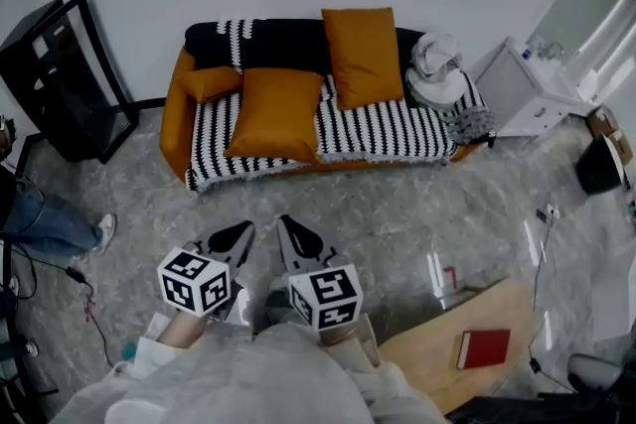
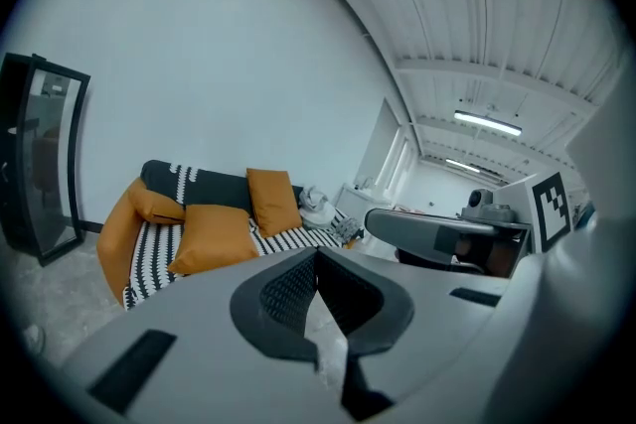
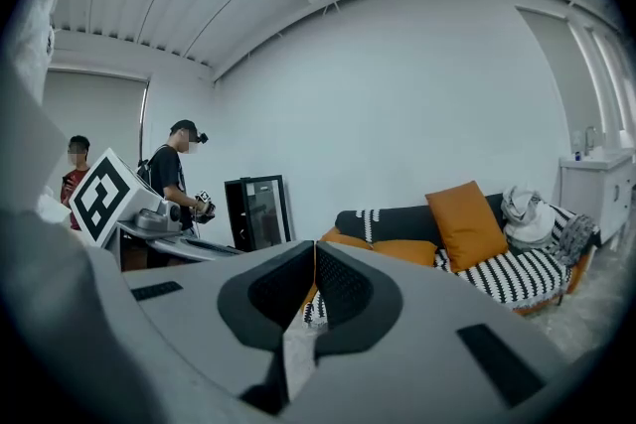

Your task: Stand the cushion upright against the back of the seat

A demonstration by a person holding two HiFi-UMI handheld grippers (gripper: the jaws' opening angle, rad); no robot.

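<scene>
Left hand-held gripper (image 1: 231, 238) and right hand-held gripper (image 1: 296, 238) are pointing forward side by side, both jaws closed, holding nothing.

**Head view, left edge:** a bystander (image 1: 45, 221) is cut off; only a jeans leg and a shoe show.

**Head view, lower right:** the wooden desk (image 1: 437, 362) passes under the wearer's sleeve (image 1: 397, 392) and out of frame.

**Head view, upper right:** items on the white cabinet (image 1: 537, 94) are too small to tell.

**Left gripper view, centre:** the left tongs (image 2: 317, 258) cover the front lower edge of the sofa (image 2: 149, 258).

**Right gripper view, centre:** the right tongs (image 3: 314, 251) hide the sofa's left end and the lower edge of the lying cushion (image 3: 405, 252).
</scene>
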